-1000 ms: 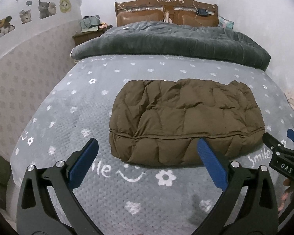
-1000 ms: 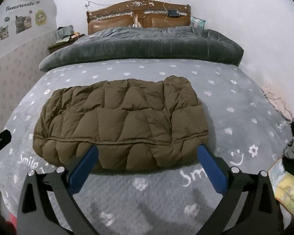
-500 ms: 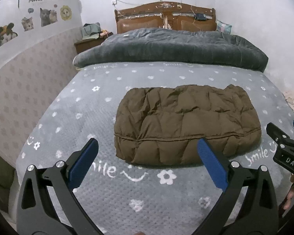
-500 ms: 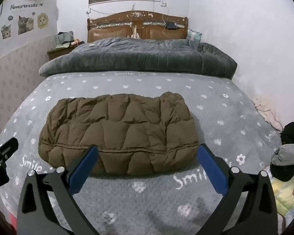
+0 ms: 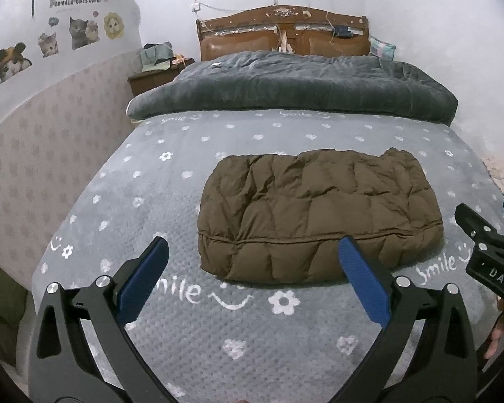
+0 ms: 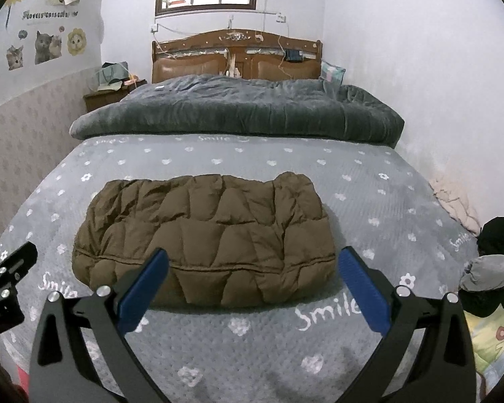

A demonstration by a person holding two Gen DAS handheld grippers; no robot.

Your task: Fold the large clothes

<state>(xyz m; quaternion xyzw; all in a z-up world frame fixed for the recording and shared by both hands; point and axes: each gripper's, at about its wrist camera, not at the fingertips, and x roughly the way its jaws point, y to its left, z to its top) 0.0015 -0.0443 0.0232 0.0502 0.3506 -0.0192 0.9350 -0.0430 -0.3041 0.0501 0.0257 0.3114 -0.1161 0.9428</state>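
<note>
A brown quilted puffer jacket (image 5: 319, 215) lies folded into a thick rectangular bundle on the grey flowered bedspread (image 5: 171, 201). It shows again in the right wrist view as the same jacket (image 6: 205, 235), in the middle of the bed. My left gripper (image 5: 252, 277) hangs open above the bed's near edge, short of the bundle, with nothing between its blue pads. My right gripper (image 6: 252, 278) is open too, just in front of the jacket's near side, empty. Each gripper's black tip shows at the edge of the other's view.
A dark grey duvet (image 5: 292, 84) is piled at the head of the bed before a wooden headboard (image 5: 282, 33). A nightstand (image 5: 151, 77) stands at the far left. Dark and light clothes (image 6: 494, 262) lie off the bed's right side. Walls close in on both sides.
Both grippers have pulled back and risen away from the jacket, which now looks smaller and farther off. The jacket has not moved. Both grippers stay open.
</note>
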